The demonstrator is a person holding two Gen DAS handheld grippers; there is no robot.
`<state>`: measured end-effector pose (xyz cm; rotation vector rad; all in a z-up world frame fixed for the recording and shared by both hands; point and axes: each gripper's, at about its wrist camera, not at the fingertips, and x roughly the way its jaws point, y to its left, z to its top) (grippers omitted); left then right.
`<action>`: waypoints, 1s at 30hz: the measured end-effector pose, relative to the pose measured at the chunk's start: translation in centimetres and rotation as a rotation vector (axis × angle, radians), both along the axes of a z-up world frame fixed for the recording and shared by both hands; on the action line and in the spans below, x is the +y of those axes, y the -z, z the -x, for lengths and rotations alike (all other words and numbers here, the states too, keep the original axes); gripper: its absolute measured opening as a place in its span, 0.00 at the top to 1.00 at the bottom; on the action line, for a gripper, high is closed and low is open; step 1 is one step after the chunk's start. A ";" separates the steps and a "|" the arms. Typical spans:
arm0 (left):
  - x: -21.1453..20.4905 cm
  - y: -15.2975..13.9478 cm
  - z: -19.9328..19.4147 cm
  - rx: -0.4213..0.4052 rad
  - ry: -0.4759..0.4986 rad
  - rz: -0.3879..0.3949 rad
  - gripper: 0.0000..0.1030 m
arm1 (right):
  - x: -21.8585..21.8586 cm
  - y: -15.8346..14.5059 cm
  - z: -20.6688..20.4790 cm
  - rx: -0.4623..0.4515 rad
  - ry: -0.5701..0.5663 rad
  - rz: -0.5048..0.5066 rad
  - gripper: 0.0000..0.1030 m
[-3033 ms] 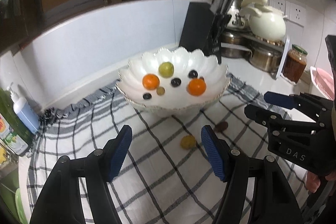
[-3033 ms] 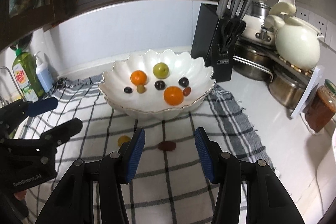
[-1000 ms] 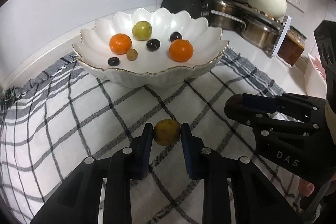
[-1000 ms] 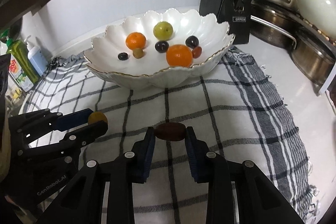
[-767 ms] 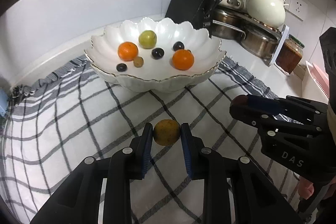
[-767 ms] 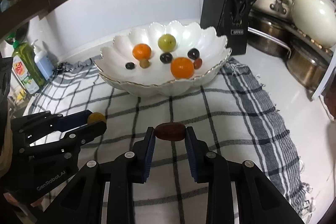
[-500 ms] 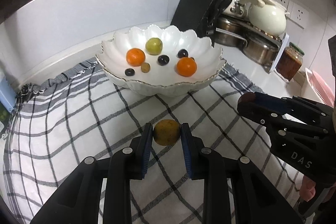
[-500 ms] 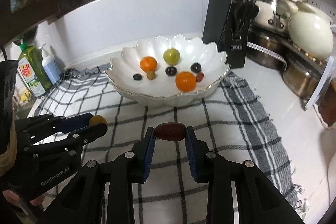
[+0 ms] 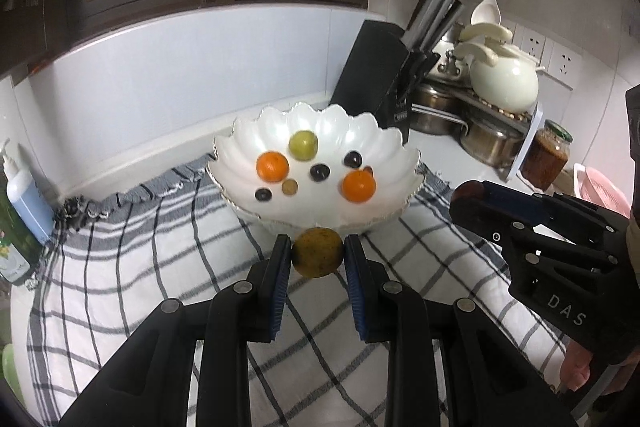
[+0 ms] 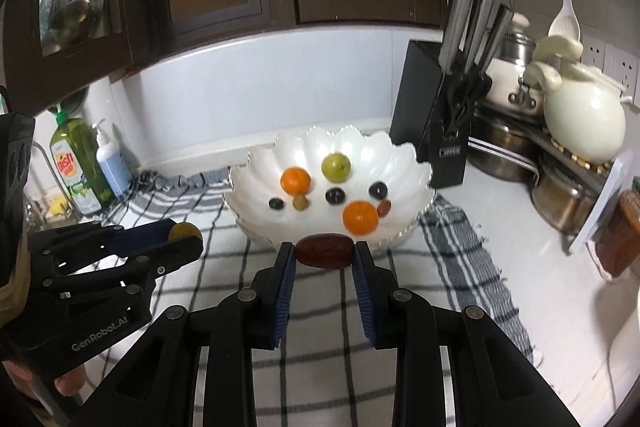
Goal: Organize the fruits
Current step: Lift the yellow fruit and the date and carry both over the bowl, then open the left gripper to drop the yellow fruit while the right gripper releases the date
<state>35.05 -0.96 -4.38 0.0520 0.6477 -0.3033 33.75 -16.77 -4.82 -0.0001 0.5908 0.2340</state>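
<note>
Fruit was clamped in both claws when I looked over. Left gripper (image 9: 317, 254) had its blue pads squeezed on a yellowish round fruit (image 9: 317, 252), speckled and a bit bruised looking, held up off the checked cloth (image 9: 132, 267). Right gripper (image 10: 325, 255) was doing the same thing with a dark red date (image 10: 325, 250), gripped end to end between its pads, also clear of the cloth.

Straight ahead of both claws, just past the fingertips, sat the white scalloped bowl (image 9: 240, 163) on the cloth. Inside it were two oranges (image 9: 272, 166), a green round fruit (image 9: 303, 145), three dark grapes (image 9: 319, 172), a small brownish-green one (image 9: 289, 187) and a little reddish piece tucked behind the nearer orange. Neither held fruit was over the bowl as far as I could tell; both seemed to hang just short of its near rim.

From the left claw, the right one was off to its right side, with a bit of a hand (image 9: 576, 373) showing under it. Beyond the bowl and to the right stood a black knife block (image 10: 436, 143), then steel pots and a cream teapot (image 10: 584, 123). Off to the left of the claws, by the wall, were a green dish soap bottle (image 10: 76, 167) and a blue pump bottle (image 10: 110, 159).
</note>
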 end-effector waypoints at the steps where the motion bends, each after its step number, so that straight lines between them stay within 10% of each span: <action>1: 0.0 -0.2 -0.2 -0.007 -0.003 -0.002 0.73 | 0.1 -0.2 -0.1 -0.008 0.000 0.000 0.70; 30: -1.6 -5.0 -8.9 -0.059 -0.017 -0.034 0.73 | -0.2 -3.2 -10.2 -0.009 0.034 0.002 0.70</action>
